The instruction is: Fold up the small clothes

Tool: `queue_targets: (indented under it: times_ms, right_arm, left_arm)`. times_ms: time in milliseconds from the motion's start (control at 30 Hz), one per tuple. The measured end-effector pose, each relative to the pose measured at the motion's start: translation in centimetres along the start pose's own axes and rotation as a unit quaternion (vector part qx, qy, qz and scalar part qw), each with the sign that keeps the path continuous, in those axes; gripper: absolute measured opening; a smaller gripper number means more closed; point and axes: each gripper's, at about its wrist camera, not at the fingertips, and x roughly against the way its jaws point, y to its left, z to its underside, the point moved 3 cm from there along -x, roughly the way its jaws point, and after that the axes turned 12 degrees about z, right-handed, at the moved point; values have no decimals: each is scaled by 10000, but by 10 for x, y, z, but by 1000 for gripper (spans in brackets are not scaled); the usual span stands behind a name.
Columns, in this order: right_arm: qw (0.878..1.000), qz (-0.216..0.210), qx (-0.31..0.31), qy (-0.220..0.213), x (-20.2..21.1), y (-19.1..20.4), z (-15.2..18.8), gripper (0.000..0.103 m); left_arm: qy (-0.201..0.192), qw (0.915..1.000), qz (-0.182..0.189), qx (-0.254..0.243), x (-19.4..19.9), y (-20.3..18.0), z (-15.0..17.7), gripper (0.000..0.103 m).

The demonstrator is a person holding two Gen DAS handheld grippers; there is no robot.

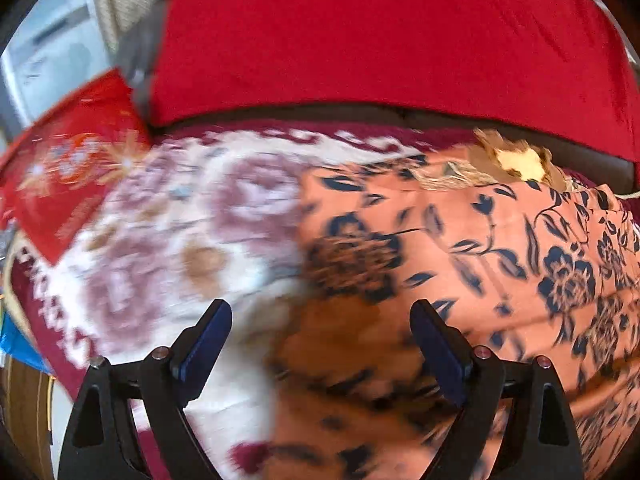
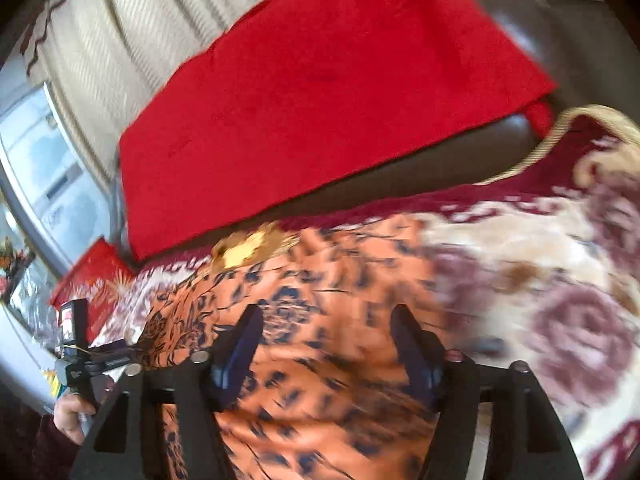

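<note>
An orange garment (image 1: 500,248) with dark blue flowers lies spread on a white and maroon floral blanket (image 1: 160,240). It has a gold embroidered patch (image 1: 516,160) at its far edge. My left gripper (image 1: 320,312) hangs open just above the garment's left edge, with nothing pinched between its fingers. In the right wrist view my right gripper (image 2: 327,316) is open over the garment (image 2: 332,400), its pads apart and not pressing the cloth. The blanket (image 2: 560,300) lies to its right. A hand (image 2: 68,412) holds the left gripper (image 2: 128,354) at the lower left.
A plain red cloth (image 1: 380,40) covers the dark sofa back (image 2: 440,160) behind the blanket. A red patterned packet (image 1: 72,184) lies at the blanket's far left. Pale curtains (image 2: 120,40) and a window stand beyond. Both views are blurred.
</note>
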Motion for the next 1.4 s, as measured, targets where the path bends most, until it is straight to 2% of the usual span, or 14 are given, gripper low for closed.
queue_targets:
  times_ms: [167, 433, 767, 800, 867, 933, 967, 1067, 1167, 1267, 1300, 1333, 1367, 1400]
  right_arm:
    - [9952, 69, -733, 646, 28, -66, 51, 71]
    - [9863, -292, -856, 1380, 78, -81, 143, 71]
    - [9574, 795, -1180, 2513, 54, -77, 213, 71]
    - [9538, 834, -1268, 2591, 48, -78, 217, 71]
    - [9470, 679, -1523, 2746, 38, -79, 223, 69]
    - [9483, 401, -1490, 2774, 32, -71, 226, 45]
    - [9512, 307, -1324, 2771, 31, -64, 227, 25]
    - [9614, 205, -795, 2626, 41, -42, 223, 12]
    - [9662, 45, -551, 2519, 56, -28, 216, 9]
    - [9716, -491, -567, 2244, 83, -15, 196, 9]
    - [9737, -624, -556, 2121, 91, -12, 191, 9]
    - [9754, -779, -558, 1985, 100, -9, 183, 9]
    - [9760, -893, -583, 1897, 106, -6, 177, 9]
    - [9764, -963, -619, 1830, 110, -3, 171, 9]
  left_arm:
    - [-111, 9998, -71, 130, 44, 30, 67, 91]
    - [659, 9911, 881, 751, 81, 33, 180, 91]
    - [1621, 9718, 1146, 1274, 57, 38, 216, 89]
    - [1688, 9691, 1208, 1332, 54, 38, 218, 85]
    - [1858, 9636, 1332, 1389, 45, 37, 224, 55]
    - [2046, 9546, 1592, 1469, 37, 33, 230, 30]
    - [2088, 9519, 1685, 1478, 35, 32, 233, 20]
    - [1937, 9523, 1791, 1534, 41, 34, 231, 9]
    - [1654, 9598, 1657, 1546, 57, 47, 224, 9]
    - [1423, 9688, 1445, 1427, 72, 57, 217, 13]
    - [1387, 9704, 1373, 1423, 73, 59, 216, 21]
    - [1463, 9705, 1274, 1429, 70, 61, 217, 56]
    - [1524, 9699, 1222, 1457, 67, 63, 217, 79]
    - [1588, 9681, 1200, 1521, 63, 65, 220, 81]
